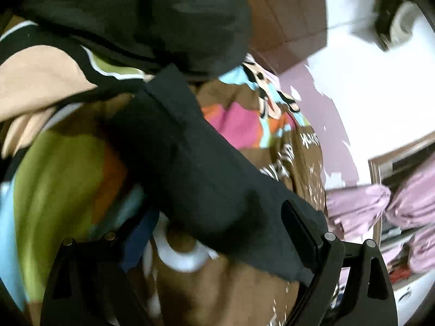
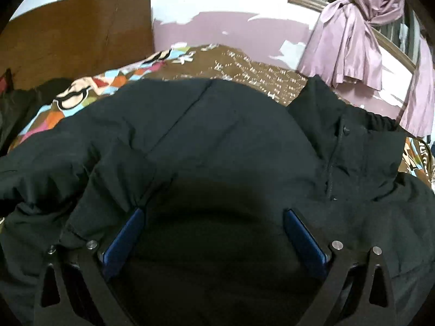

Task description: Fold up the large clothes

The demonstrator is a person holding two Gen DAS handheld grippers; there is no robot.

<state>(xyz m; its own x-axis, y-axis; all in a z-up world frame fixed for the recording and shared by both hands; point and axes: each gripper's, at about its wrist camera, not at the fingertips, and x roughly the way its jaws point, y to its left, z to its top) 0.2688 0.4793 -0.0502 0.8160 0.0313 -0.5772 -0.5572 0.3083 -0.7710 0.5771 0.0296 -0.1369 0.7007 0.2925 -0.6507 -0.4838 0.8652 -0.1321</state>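
Observation:
A large black padded jacket [image 2: 217,141] lies spread on a bed with a brown patterned bedspread [image 2: 244,68]. Its collar and snap button [image 2: 346,129] are at the right. My right gripper [image 2: 213,217] is open, its blue-padded fingers [image 2: 125,239] pressed down on the jacket's bulk with fabric bulging between them. In the left wrist view a black part of the jacket [image 1: 190,168] drapes across my left gripper [image 1: 217,233] and hides the gap between its fingers; the right finger [image 1: 301,228] shows, the left is covered. More of the jacket [image 1: 141,13] hangs above.
A wooden headboard [image 2: 76,32] stands at the bed's far left. A pink and white wall [image 2: 217,24] lies behind. Pink curtains [image 2: 353,38] hang at a window on the right. The colourful bedspread [image 1: 68,163] fills the left wrist view.

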